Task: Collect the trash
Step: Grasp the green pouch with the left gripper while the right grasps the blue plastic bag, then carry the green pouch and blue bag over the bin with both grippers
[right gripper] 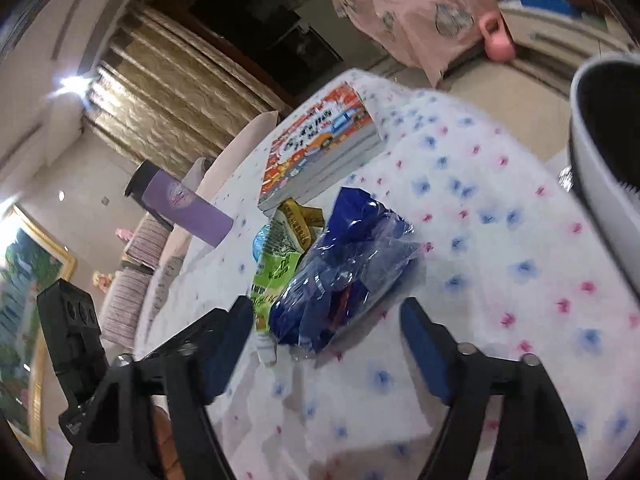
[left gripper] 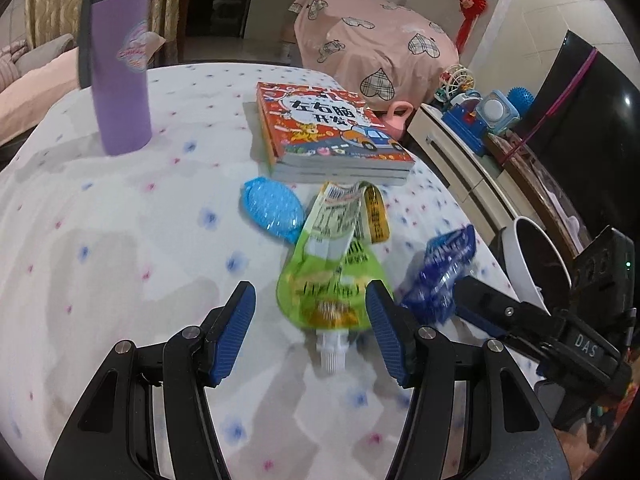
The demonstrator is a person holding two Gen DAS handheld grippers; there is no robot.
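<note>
A living room spreads out behind a table (left gripper: 100, 220) under a white cloth dotted with blue and pink flowers, and we see the litter gathered near its middle. We have the left gripper (left gripper: 310, 326) low over the cloth with its 2 blue pads spread wide, holding nothing; a green drink pouch (left gripper: 332, 272) lies flat between them, its white spout (left gripper: 332, 352) pointing back at us. A yellow wrapper (left gripper: 376, 216) lies on the pouch's far end, and a blue crinkled piece (left gripper: 272, 208) sits just to its left. To the right, we find a blue plastic wrapper (right gripper: 344, 264) lying on the cloth between the fingers of the right gripper (right gripper: 328, 328), which are spread wide too and not touching it. Beyond the trash, 1 stack of children's books (left gripper: 332, 132) lies flat, and a purple tumbler (left gripper: 120, 80) with a dark lid stands upright well to the left. At the table's right edge we see a white bin (left gripper: 532, 264) with a dark interior; we cannot tell what is in it.
</note>
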